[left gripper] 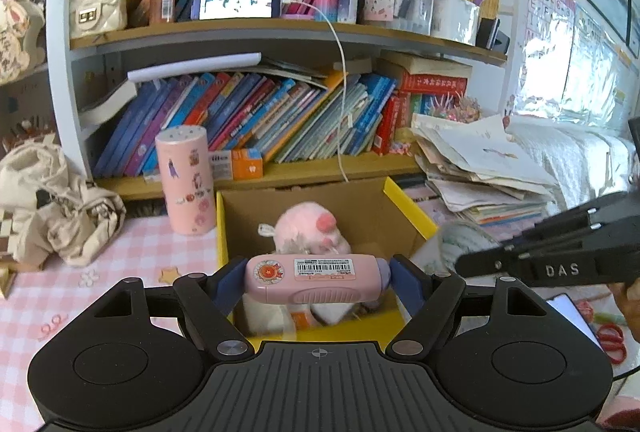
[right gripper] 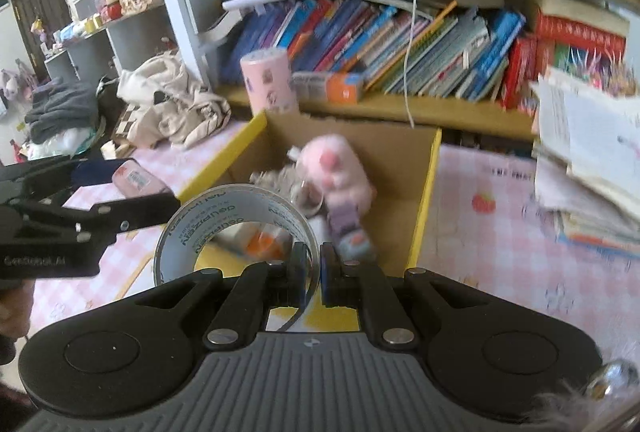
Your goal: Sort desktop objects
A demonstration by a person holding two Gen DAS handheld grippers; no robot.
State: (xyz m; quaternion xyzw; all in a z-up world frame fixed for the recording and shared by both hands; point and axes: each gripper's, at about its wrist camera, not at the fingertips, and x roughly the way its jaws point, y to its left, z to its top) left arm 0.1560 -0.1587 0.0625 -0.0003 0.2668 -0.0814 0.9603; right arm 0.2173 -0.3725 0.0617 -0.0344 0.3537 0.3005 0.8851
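Two shelves of leaning books (left gripper: 248,116) fill the wall unit behind the desk, and a white cable (left gripper: 341,80) hangs from the phone (left gripper: 236,1) on the upper shelf down toward the desk. Below them we see the pink checked tablecloth (left gripper: 132,264), with a crumpled cream bag (left gripper: 56,204) at one side and a heap of loose papers (left gripper: 480,168) at the other.

In the middle stands an open cardboard box (left gripper: 224,232) with yellow edges. A pink plush toy (left gripper: 310,230) lies inside it among smaller items we cannot make out. Just behind the box's corner stands an upright pink cylinder (left gripper: 186,180) covered in stickers.

Our left gripper (left gripper: 318,282) is clenched across the ends of a pink oblong case (left gripper: 316,278), which carries a barcode label and a round sticker; the blue pads press on both ends, and the case hangs level above the near edge of the box.

Our right gripper (right gripper: 313,272) is pinched tight on the wall of a roll of clear tape (right gripper: 236,228), one finger inside the ring and one outside. The roll is held off the desk at the near left corner of the box, close beside the left gripper's fingers.
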